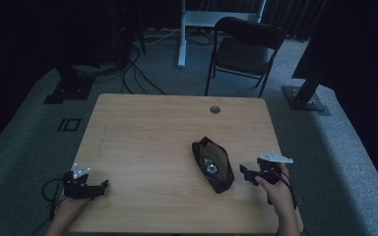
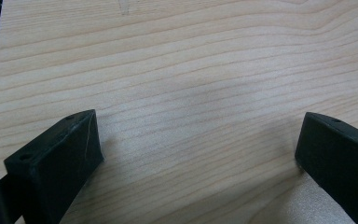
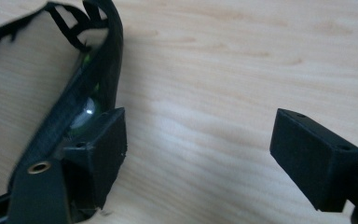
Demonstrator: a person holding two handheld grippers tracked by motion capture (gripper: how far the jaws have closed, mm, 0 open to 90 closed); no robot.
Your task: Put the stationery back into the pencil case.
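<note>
A black zip pouch [image 1: 212,169] lies open on the right half of the wooden table [image 1: 152,132], with a green and white thing inside it. My right gripper [image 1: 244,173] sits just right of the pouch, pointing at it. In the right gripper view its jaws stand wide apart over bare wood, so the right gripper [image 3: 198,144] is open, and the pouch's rim [image 3: 81,100] runs by the left jaw. My left gripper [image 1: 102,186] rests near the front left corner. The left gripper [image 2: 198,149] is open too, with nothing between its jaws.
A round cable hole [image 1: 215,109] sits near the table's far edge. Behind the table stand a black folding chair [image 1: 246,46], a white desk leg [image 1: 181,39] and dark stand bases [image 1: 305,98] on grey carpet, with cables on the floor at the far left.
</note>
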